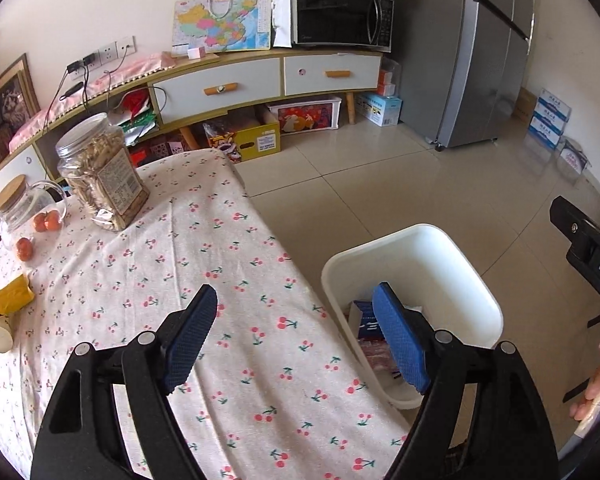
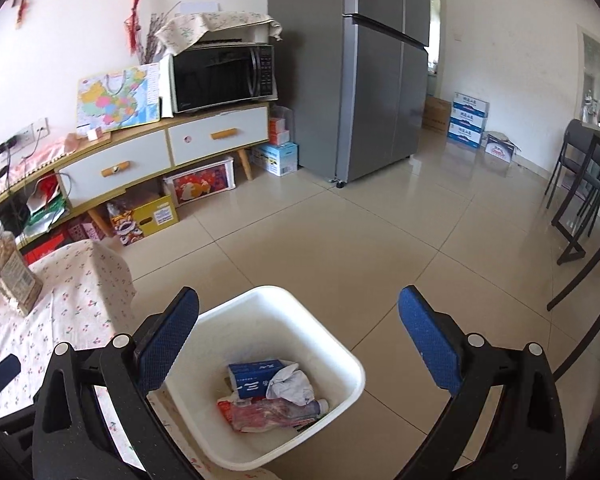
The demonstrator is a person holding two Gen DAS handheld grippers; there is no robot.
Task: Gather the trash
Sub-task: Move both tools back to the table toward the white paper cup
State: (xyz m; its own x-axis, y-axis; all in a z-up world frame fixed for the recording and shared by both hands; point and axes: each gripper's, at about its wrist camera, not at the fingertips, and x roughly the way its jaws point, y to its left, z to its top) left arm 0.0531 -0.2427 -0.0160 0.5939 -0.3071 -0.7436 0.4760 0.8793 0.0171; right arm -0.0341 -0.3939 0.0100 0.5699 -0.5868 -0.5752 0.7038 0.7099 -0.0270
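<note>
A white trash bin [image 2: 340,360] stands on the floor beside the table. Inside lie a blue box [image 2: 252,378], a crumpled white paper [image 2: 290,386] and a reddish plastic bottle [image 2: 272,410]. My right gripper [image 2: 298,344] hovers over the bin, open and empty. My left gripper [image 1: 296,344] is open with nothing between its blue pads, straddling the table edge and the bin [image 1: 480,292]. On the table's left edge lie a yellow wrapper [image 1: 8,300] and a pale cylindrical piece [image 1: 0,336].
The table [image 1: 220,248] wears a cherry-print cloth and carries a large snack jar [image 1: 100,172], a glass jar with a wooden lid [image 1: 20,208] and small orange fruits [image 1: 46,220]. Dark chairs [image 2: 584,200] stand at right. A fridge [image 2: 360,80] and sideboard [image 2: 160,144] line the wall.
</note>
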